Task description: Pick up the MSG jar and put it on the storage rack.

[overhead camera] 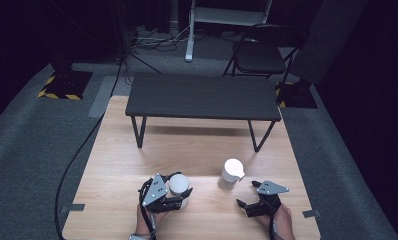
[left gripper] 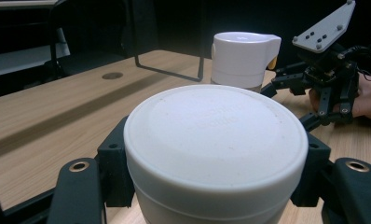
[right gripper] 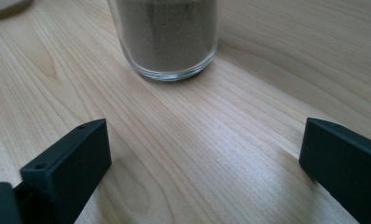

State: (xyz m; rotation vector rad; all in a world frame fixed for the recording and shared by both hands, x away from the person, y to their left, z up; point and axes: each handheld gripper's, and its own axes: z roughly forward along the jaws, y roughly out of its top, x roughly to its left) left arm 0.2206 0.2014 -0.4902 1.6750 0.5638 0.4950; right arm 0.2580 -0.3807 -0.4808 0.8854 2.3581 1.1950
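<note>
In the left gripper view we see the round white lidded jar [left gripper: 216, 149] cut off by the bottom edge, hiding its base and the pads gripping it. In the right gripper view the clear glass jar of brown powder [right gripper: 167, 37] loses its top to the upper edge. We cannot read the faint embossing on the white lid.

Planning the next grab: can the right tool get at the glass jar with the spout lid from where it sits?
Probably yes. The right tool stands open, bare wooden table lies between it and the glass jar, and nothing blocks the way.
</note>
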